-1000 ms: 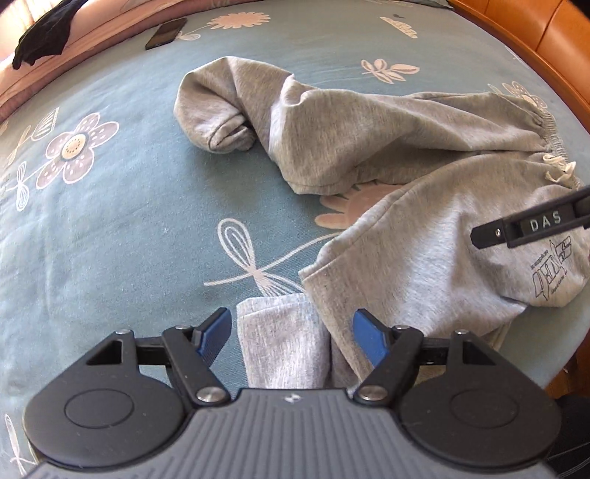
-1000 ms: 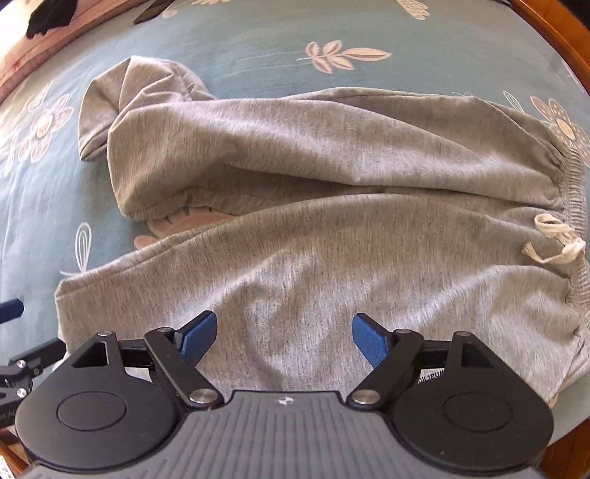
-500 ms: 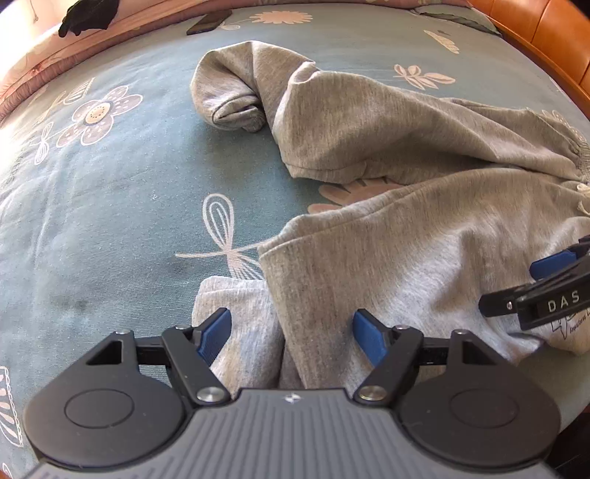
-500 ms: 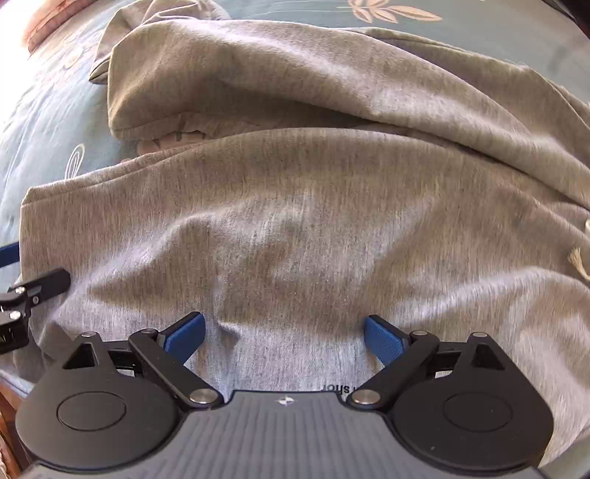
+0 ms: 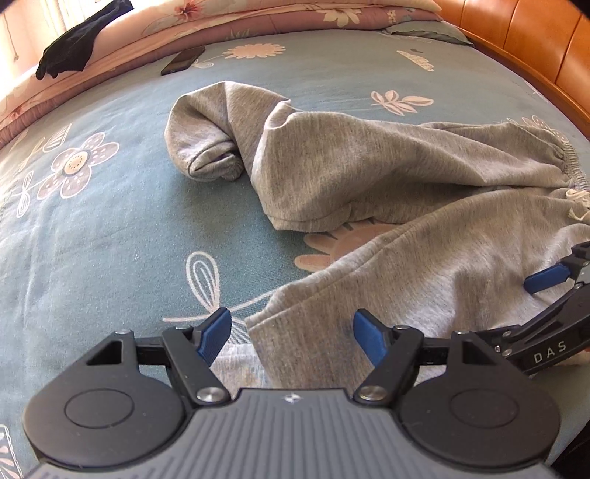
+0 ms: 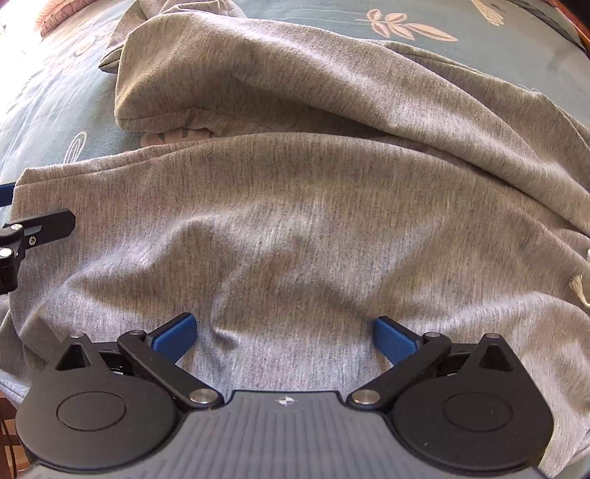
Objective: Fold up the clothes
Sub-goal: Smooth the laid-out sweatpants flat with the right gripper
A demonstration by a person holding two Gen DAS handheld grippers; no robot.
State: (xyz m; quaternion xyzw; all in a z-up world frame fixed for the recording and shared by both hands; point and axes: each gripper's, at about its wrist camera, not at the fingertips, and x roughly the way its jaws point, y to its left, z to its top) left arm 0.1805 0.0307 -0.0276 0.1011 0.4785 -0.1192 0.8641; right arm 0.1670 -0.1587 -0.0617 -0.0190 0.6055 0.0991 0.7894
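Grey sweatpants [image 5: 368,165] lie crumpled on a teal flowered bedspread [image 5: 110,239], their far leg folded over on itself. My left gripper [image 5: 291,339] is open, pointing down over the near leg's hem, which lies between its blue pads without being pinched. In the right wrist view the near leg [image 6: 295,221] fills the frame. My right gripper [image 6: 284,339] is low on it, its jaws opening wide, with the cloth bunched slightly between the tips but not clamped. A white drawstring [image 5: 577,204] hangs at the waistband on the right.
A black phone [image 5: 183,60] and a dark garment [image 5: 70,55] lie at the far side near a pink quilt [image 5: 221,22]. An orange padded headboard [image 5: 534,40] borders the bed on the right. The bed's near edge runs just under both grippers.
Both grippers have sunk closer to the near trouser leg. The right jaws have spread wider. The left view has tipped up, so the far side of the bed now shows.
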